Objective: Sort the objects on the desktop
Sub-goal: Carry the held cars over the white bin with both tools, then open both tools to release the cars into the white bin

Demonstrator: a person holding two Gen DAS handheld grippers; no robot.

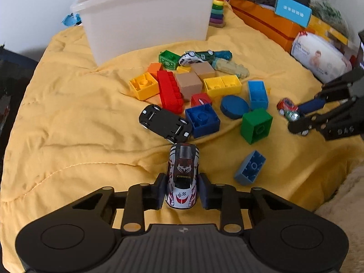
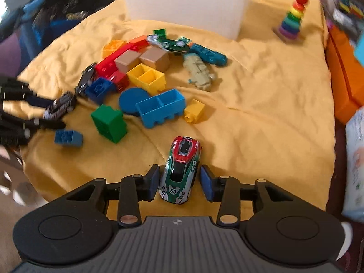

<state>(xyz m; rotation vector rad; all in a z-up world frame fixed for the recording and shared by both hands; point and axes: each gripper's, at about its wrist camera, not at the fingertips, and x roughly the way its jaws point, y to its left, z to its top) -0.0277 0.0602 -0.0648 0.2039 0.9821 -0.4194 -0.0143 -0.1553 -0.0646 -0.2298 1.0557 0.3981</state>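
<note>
My left gripper (image 1: pixel 182 188) is shut on a white and dark red toy car (image 1: pixel 183 175), held over the yellow cloth (image 1: pixel 79 136). My right gripper (image 2: pixel 178 180) has a green, red and white toy car numbered 59 (image 2: pixel 180 170) between its pads; small gaps show on both sides. Each gripper shows in the other's view, the right one (image 1: pixel 302 116) at the right edge, the left one (image 2: pixel 49 116) at the left edge. A pile of plastic blocks (image 1: pixel 193 91) and more toy cars, one black car upside down (image 1: pixel 165 122), lies beyond. A white plastic bin (image 1: pixel 145 20) stands behind the pile.
A rainbow stacking toy (image 2: pixel 292 18) stands at the back right. An orange box (image 1: pixel 268 20) and a pack of wipes (image 1: pixel 320 56) line the right side. Dark bags (image 2: pixel 56 11) lie at the left.
</note>
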